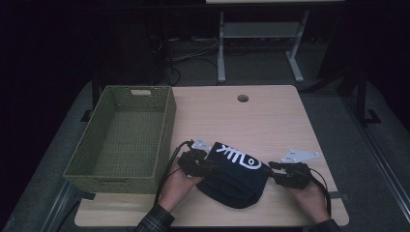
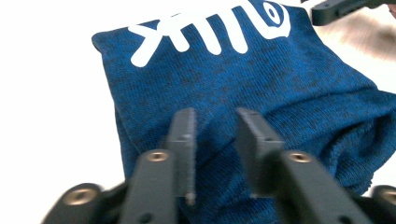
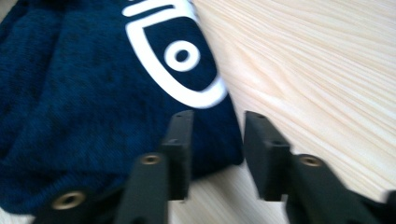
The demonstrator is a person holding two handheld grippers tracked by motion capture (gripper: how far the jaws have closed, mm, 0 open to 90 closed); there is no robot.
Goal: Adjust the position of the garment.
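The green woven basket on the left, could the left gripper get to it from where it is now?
Probably yes. The left gripper sits at the folded dark blue cloth, jaws apart, and the green woven basket stands open-topped right beside that hand, with nothing between them.

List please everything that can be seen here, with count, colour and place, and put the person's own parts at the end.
cloth: one, dark blue with a white fish-bone print, folded, on the near middle of the table, between the two tongs.
basket: one, green woven, with nothing inside, on the left part of the table.
table: one, light wood, with a round hole near its far edge.
desk frame: one, pale grey, on the floor behind the table.
hands: two, entering from the bottom edge, the left hand with a checked sleeve, the right hand.
left tongs: one, black, jaws open, at the cloth's left edge.
right tongs: one, black, jaws open, at the cloth's right edge.
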